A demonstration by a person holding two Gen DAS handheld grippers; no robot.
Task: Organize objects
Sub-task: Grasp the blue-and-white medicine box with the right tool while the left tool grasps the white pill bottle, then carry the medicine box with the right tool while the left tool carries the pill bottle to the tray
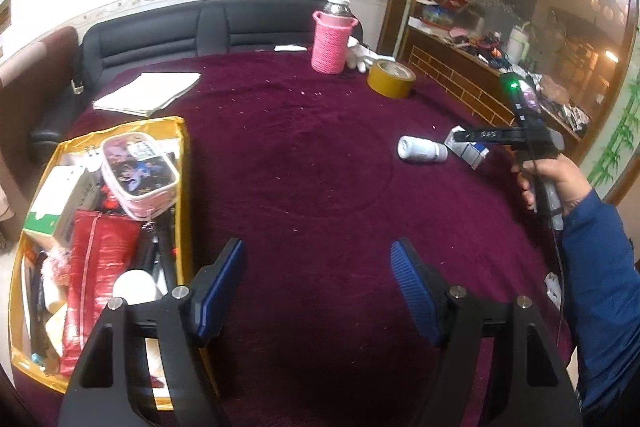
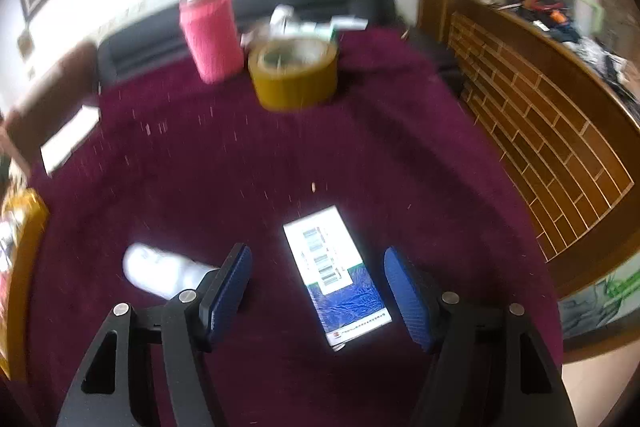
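**Blue-padded jaws poised over carton**

Black right gripper [image 2: 316,291] with blue ribbed pads, jaws wide, nothing held, straddling flat white-and-blue cardboard carton [image 2: 336,275] on maroon velvet tablecloth [image 2: 200,155]; pads clear of both long edges. Best lowered square, then closed across the narrow width. White plastic bottle [image 2: 160,273] lying just beside. Left gripper [image 1: 318,287] likewise open, empty, near crammed yellow-rimmed storage box [image 1: 182,163].
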